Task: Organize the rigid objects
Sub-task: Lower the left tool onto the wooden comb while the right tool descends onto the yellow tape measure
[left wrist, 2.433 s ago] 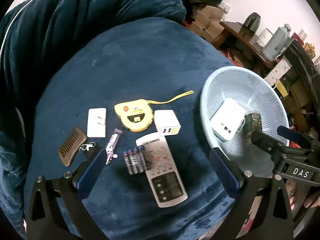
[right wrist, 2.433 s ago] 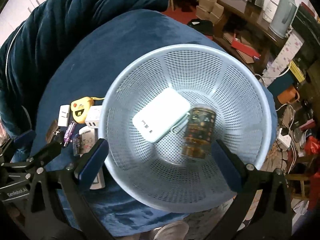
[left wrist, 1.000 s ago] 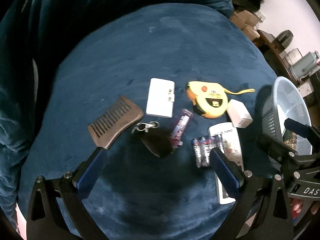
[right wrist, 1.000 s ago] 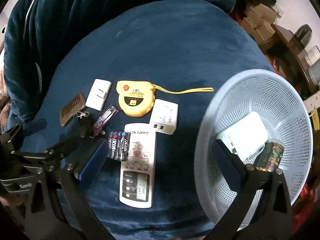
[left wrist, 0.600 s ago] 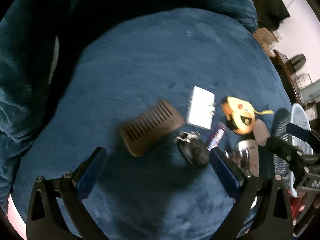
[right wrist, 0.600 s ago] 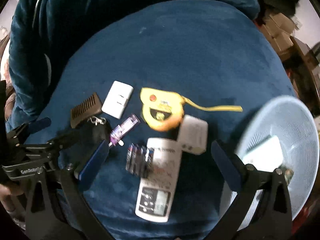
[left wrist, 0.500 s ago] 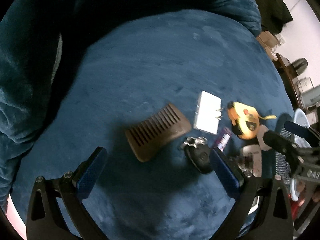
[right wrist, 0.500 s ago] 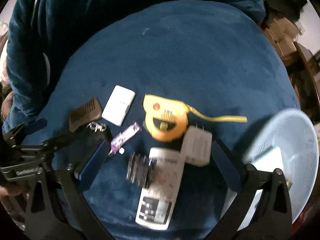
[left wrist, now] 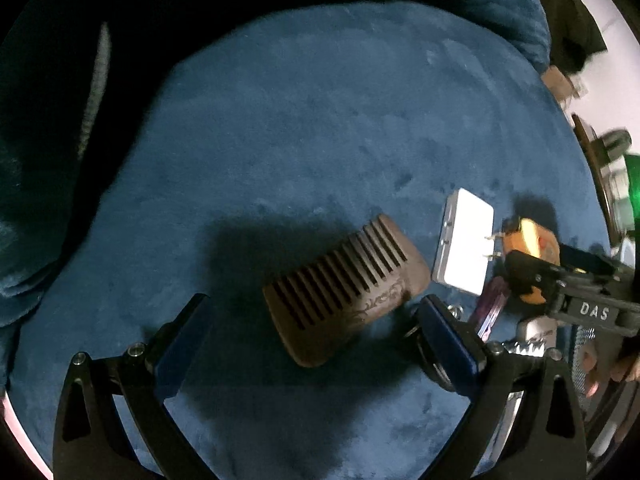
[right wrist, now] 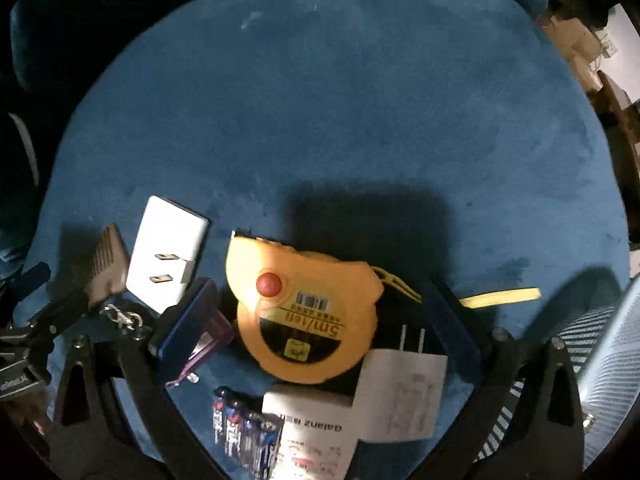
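Both grippers held spread: left gripper [left wrist: 312, 334] straddles wooden comb [left wrist: 345, 294] mid-cushion, right gripper [right wrist: 316, 322] straddles yellow tape measure [right wrist: 304, 316]. Risk judged: crowded neighbours, white plug adapter [right wrist: 166, 256] especially, being nudged or pinched on closing

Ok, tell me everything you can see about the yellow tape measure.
The tape measure lies flat on the blue cushion, between the open fingers of the right gripper, untouched as far as shows. Its rounded yellow case looks plastic, with a red button, a barcode sticker and a black label reading 5m/16ft. A yellow wrist strap trails rightward. A white charger sits against its lower right edge.
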A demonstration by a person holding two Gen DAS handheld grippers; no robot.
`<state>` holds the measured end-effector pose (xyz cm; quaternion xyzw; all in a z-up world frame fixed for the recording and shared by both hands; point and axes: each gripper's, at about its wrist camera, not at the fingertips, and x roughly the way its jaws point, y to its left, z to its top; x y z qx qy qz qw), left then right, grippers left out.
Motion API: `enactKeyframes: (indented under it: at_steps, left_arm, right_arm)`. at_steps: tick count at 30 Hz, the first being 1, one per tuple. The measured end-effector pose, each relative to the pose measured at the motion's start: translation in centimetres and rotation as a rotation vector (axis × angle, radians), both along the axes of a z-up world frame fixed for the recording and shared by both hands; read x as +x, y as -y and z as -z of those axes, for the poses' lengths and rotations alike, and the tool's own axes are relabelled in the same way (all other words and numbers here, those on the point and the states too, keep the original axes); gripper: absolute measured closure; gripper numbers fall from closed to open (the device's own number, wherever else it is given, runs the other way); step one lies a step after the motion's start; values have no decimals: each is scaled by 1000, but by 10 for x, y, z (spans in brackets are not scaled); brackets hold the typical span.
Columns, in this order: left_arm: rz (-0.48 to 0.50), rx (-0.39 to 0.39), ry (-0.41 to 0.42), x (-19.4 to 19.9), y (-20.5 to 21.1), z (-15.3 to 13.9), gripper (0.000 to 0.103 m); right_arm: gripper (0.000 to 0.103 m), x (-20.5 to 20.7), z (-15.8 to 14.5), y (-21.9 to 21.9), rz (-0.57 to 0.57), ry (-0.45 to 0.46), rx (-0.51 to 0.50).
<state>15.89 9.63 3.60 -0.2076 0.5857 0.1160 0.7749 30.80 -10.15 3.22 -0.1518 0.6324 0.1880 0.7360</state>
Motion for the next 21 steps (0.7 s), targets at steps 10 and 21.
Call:
enactKeyframes:
  at_steps: [10, 21]
  left_arm:
    - [197, 211, -19, 9, 15, 1, 2]
    - [465, 246, -11, 44, 55, 23, 4]
  right_arm:
    - [23, -3, 2, 3, -7, 7, 26]
    - [21, -1, 3, 1, -14, 12, 32]
